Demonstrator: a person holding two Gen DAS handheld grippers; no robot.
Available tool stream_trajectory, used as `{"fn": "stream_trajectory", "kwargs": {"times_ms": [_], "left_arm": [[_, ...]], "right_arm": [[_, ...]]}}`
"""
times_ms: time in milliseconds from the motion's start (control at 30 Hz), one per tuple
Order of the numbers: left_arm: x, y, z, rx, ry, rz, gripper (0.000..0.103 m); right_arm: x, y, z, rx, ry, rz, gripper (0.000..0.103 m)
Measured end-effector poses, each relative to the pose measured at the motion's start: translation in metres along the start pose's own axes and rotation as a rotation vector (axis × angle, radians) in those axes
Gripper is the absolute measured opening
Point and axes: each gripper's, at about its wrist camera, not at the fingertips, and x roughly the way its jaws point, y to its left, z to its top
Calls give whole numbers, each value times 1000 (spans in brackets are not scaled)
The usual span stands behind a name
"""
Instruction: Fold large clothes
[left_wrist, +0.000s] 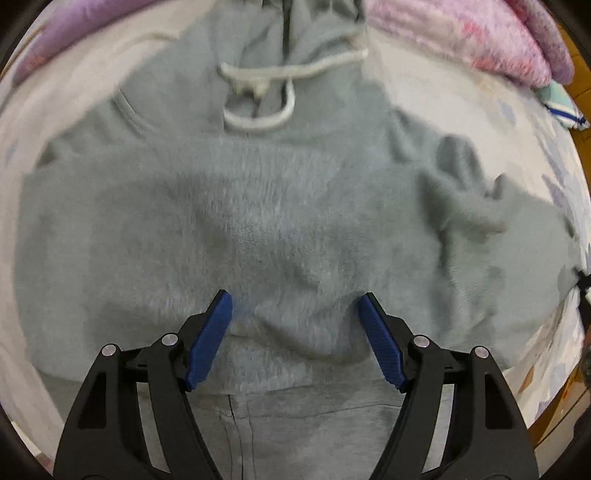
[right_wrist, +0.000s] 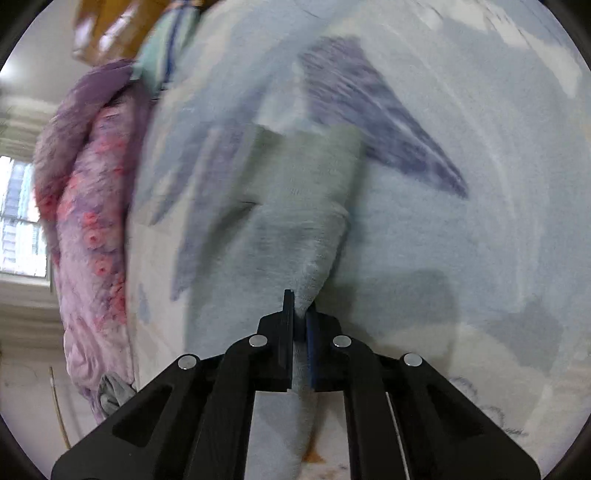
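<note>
The left gripper (left_wrist: 295, 306) has its blue-padded jaws spread wide, with nothing between them; they hover just over the lower body of a grey hoodie (left_wrist: 258, 206). The right gripper (right_wrist: 300, 314) is clamped tight on a fold of the same grey fleece (right_wrist: 310, 221), the cloth pinched between the jaws and running back under the gripper body.

The hoodie lies spread front-up on a pale patterned bedsheet (left_wrist: 461, 99). Its fabric is soft and fuzzy, rumpled into shallow folds across the middle, with a ribbed hem (left_wrist: 314, 417) nearest the left gripper. A white drawstring (left_wrist: 258, 88) loops loosely below the neckline — the hood end lies at the far side. One sleeve (left_wrist: 476, 206) is bunched and creased off to the right in the left wrist view.

In the right wrist view the held part tapers from the jaws up to a squared, cuff-like end, resting on the sheet's blue and purple print — the picture is smeared with motion blur. A pink and purple blanket (right_wrist: 85, 206) is heaped along the bed's edge, and a window (right_wrist: 18, 218) shows beyond it.
</note>
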Motion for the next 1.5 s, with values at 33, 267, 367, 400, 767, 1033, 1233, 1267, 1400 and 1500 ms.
{"fn": "stream_trajectory", "kwargs": {"times_ms": [33, 267, 367, 400, 767, 1033, 1233, 1267, 1400, 1500], "left_arm": [[1, 1, 1, 0, 2, -11, 73], [-22, 26, 5, -81, -16, -141, 74], [-46, 50, 1, -157, -58, -197, 75], [-55, 62, 0, -188, -79, -202, 75], [-81, 119, -15, -367, -96, -204, 77], [-37, 75, -26, -397, -5, -305, 80], [-12, 56, -13, -379, 6, -267, 65], [-12, 54, -10, -367, -5, -253, 29], [-37, 57, -5, -322, -90, -286, 7], [-73, 70, -5, -307, -172, -318, 7]], "right_arm": [[-5, 12, -3, -37, -8, 24, 5], [-45, 131, -69, -430, 1, 189, 5], [-51, 192, -144, -679, 113, 299, 5], [-50, 210, -178, -779, 176, 333, 5], [31, 188, -348, -1004, 588, 31, 16], [-11, 167, -294, -931, 454, 53, 53], [-21, 134, -259, -874, 398, -5, 54], [-23, 129, -256, -865, 385, -20, 54], [-33, 108, -237, -793, 325, -81, 55], [-43, 99, -225, -737, 279, -77, 55]]}}
